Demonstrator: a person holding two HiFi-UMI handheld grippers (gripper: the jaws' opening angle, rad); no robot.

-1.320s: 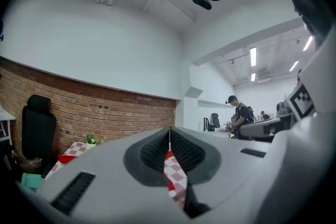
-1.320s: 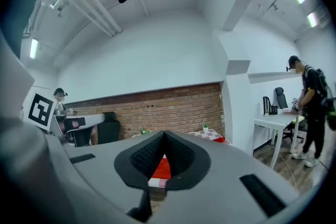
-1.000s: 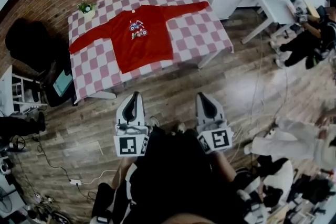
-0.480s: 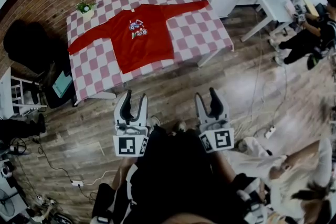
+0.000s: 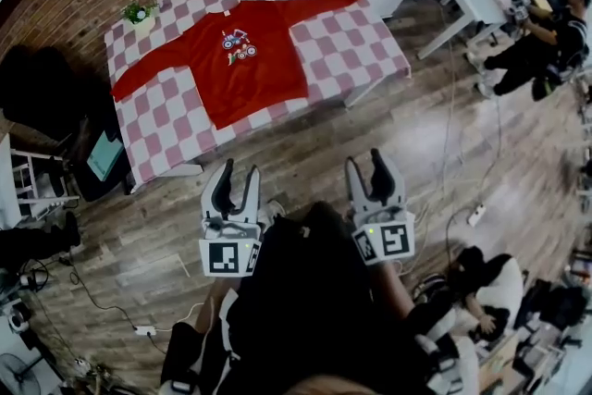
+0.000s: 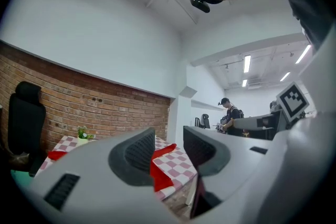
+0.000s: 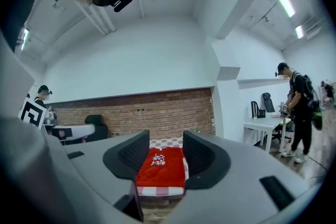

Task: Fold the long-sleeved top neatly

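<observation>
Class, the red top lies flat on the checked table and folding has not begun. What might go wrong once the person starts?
The potted plant stands just behind the red top's sleeve on the picture's left. Swinging that sleeve inward might knock it over. The checked tablecloth hangs loose over the edges, so a pinch at the hem could catch it too and drag it along.
</observation>
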